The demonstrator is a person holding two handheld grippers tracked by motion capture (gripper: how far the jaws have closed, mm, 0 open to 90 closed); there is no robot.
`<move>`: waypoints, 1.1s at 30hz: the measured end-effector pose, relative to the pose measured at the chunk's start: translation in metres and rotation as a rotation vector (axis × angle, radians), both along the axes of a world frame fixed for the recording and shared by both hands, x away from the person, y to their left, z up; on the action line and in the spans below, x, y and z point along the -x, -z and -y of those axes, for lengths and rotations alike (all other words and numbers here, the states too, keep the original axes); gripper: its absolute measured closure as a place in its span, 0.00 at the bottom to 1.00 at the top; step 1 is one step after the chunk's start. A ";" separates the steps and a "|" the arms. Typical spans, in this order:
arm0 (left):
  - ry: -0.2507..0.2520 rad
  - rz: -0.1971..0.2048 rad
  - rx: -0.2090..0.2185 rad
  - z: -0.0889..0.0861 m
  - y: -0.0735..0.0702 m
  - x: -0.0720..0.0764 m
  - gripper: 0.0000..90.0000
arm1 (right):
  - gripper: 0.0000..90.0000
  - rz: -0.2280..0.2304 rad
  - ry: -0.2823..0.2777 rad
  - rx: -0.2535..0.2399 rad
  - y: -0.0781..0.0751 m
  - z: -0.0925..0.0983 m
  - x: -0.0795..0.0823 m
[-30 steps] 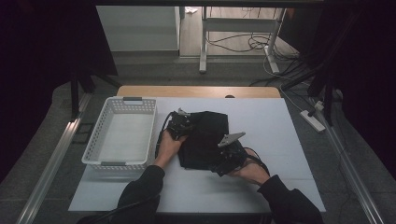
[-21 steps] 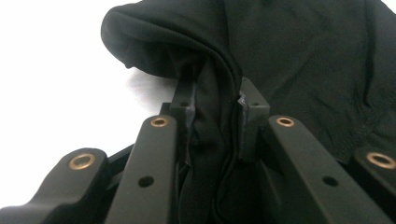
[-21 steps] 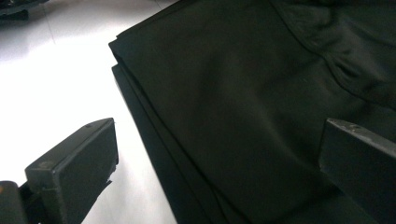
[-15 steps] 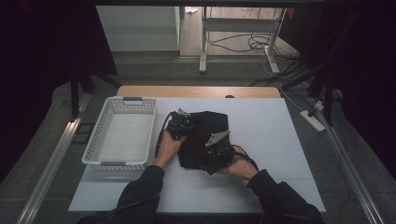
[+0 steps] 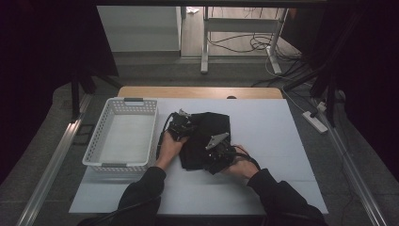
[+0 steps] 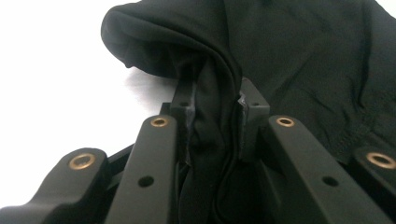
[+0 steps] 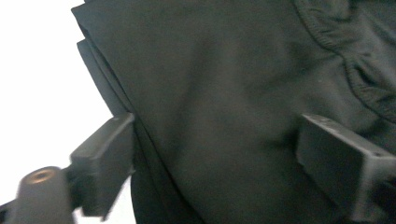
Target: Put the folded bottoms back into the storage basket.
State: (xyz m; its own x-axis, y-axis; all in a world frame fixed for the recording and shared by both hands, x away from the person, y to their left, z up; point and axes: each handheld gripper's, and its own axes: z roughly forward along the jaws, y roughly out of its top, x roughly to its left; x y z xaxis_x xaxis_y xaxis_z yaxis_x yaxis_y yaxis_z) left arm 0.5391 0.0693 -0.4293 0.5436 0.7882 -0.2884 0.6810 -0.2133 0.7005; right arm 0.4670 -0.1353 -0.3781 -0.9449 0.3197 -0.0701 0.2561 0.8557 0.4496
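Left to right: white basket (image 5: pixel 121 136) empty at the table's left; left gripper (image 5: pixel 180 126) pinched on a fold of the black garment (image 5: pixel 207 136) at mid-table; right gripper (image 5: pixel 217 155) shifted left since a second ago onto the garment's near edge, jaws just closing, likely readying a second grip for folding. Up close from the left gripper (image 6: pixel 212 121), cloth squeezed between pads; from the right gripper (image 7: pixel 219 154), jaws spread astride the layered edge, not yet pressing.

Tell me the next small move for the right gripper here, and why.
Probably finish closing the right gripper. Its jaws have just been closing and straddle the near edge of the folded black garment without yet pinching it, while the left gripper is already shut on the far fold.
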 end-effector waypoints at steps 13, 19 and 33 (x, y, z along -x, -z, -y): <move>-0.005 -0.006 0.005 0.000 0.000 -0.001 0.82 | 0.76 0.032 0.022 -0.027 -0.005 0.008 -0.017; -0.009 -0.014 0.013 0.000 -0.001 -0.002 0.83 | 0.83 -0.008 0.027 -0.041 -0.008 0.010 -0.023; -0.023 -0.012 0.036 -0.003 -0.009 -0.003 0.85 | 0.89 -0.037 0.012 -0.075 -0.018 0.010 -0.025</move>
State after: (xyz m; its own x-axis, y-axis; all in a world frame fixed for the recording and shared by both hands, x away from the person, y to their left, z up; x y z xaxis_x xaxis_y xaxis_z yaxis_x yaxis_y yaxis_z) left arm 0.5423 0.0727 -0.4200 0.5214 0.7898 -0.3231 0.6940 -0.1722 0.6990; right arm 0.4925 -0.1457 -0.3599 -0.9424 0.3342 -0.0110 0.2838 0.8168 0.5023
